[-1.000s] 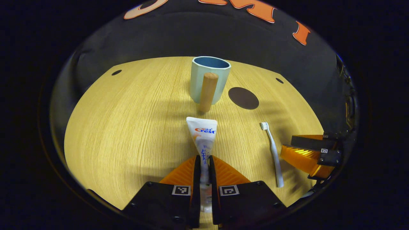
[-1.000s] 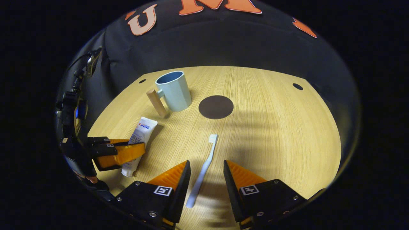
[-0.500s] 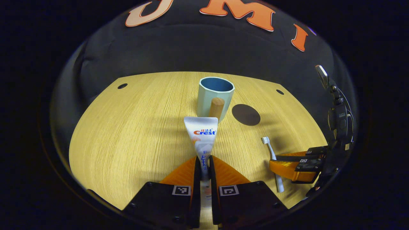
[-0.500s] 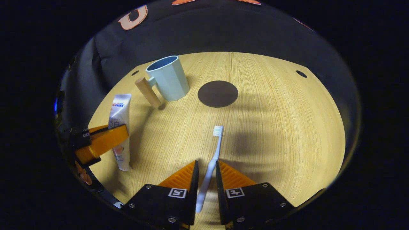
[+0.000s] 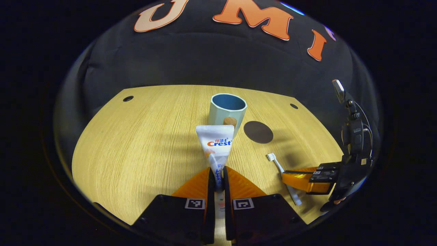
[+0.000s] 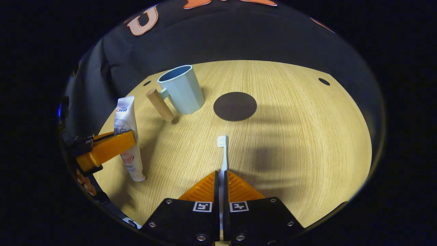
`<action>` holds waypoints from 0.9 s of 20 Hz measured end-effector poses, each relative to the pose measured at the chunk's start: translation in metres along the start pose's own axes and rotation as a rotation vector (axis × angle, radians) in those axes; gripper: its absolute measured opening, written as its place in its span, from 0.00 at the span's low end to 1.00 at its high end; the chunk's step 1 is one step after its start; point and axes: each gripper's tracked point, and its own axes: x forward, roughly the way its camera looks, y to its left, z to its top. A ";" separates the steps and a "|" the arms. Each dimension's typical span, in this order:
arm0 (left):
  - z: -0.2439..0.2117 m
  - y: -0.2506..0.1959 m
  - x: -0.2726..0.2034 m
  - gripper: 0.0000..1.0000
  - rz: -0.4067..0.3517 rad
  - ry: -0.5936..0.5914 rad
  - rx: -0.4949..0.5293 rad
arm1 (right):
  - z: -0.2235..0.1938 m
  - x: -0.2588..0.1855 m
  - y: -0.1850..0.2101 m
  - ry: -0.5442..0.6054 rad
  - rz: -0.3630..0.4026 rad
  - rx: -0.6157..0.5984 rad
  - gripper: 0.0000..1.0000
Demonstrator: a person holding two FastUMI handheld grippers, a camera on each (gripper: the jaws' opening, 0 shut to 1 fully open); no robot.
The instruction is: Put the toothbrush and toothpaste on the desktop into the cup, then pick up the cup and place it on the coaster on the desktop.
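Both grabs are done now: the left gripper (image 5: pixel 218 181) has tipped the white toothpaste tube (image 5: pixel 217 145) up off the light wooden worktop (image 5: pixel 136 136), jaws clamped on its lower end. The right gripper (image 6: pixel 221 184) just closed on the white toothbrush (image 6: pixel 222 153), bristles pointing ahead of its jaws. So next is probably dropping both into the pale blue cup with the wooden handle (image 5: pixel 227 111), straight past the left jaws, beside the dark round coaster (image 5: pixel 258 132).

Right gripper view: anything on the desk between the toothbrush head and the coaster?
Nothing. In the right gripper view, bare desktop runs from the toothbrush head to the coaster; the cup stands off to the side.
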 end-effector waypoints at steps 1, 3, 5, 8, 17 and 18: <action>0.006 -0.001 -0.002 0.16 -0.003 -0.017 -0.001 | 0.003 -0.001 0.000 -0.012 0.007 0.003 0.04; 0.014 -0.004 -0.004 0.16 -0.018 -0.051 -0.001 | 0.010 -0.004 -0.001 -0.041 0.016 0.006 0.04; 0.023 -0.010 -0.005 0.16 -0.028 -0.081 0.004 | 0.016 -0.010 -0.003 -0.072 0.021 0.005 0.04; 0.039 -0.018 -0.010 0.16 -0.045 -0.130 0.007 | 0.027 -0.017 -0.004 -0.120 0.041 0.011 0.04; 0.109 -0.022 -0.040 0.16 -0.022 -0.346 0.040 | 0.060 -0.041 -0.008 -0.278 0.094 0.027 0.04; 0.117 -0.022 -0.042 0.16 -0.020 -0.369 0.041 | 0.064 -0.042 -0.009 -0.292 0.096 0.026 0.04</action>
